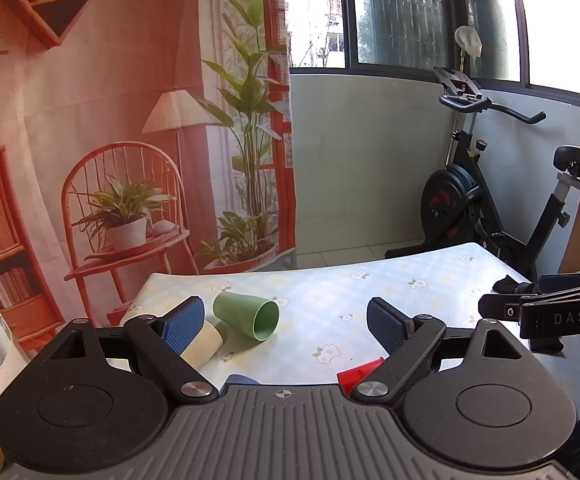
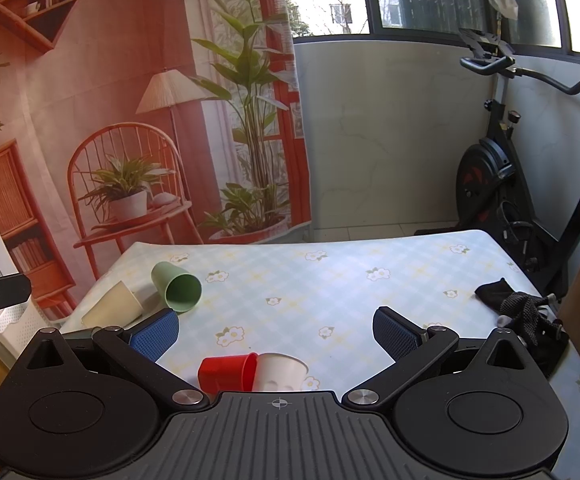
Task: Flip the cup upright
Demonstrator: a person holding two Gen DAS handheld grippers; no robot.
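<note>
Ribbed grey gripper point(image 2: 276, 334) agape, smooth red cup point(image 2: 226, 372) sideways, floral cloth point(image 2: 349, 292)

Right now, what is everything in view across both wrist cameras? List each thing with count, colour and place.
green cup: 1, green, on its side, far left of table, mouth toward the cameras
cream cup: 1, cream, on its side, left of the green cup
red cup: 1, red, on its side at near edge
white cup: 1, white, right beside the red cup's mouth
blue thing: 1, blue, near edge, mostly hidden
gloves: dark heap, count unclear, right edge of table
table: 1, pale blue floral cloth
exercise bike: 1, black, right of table
backdrop: 1, orange room print, behind table
left tool: 1, black, blue pads, open
right tool: 1, black, blue pads, open
</note>
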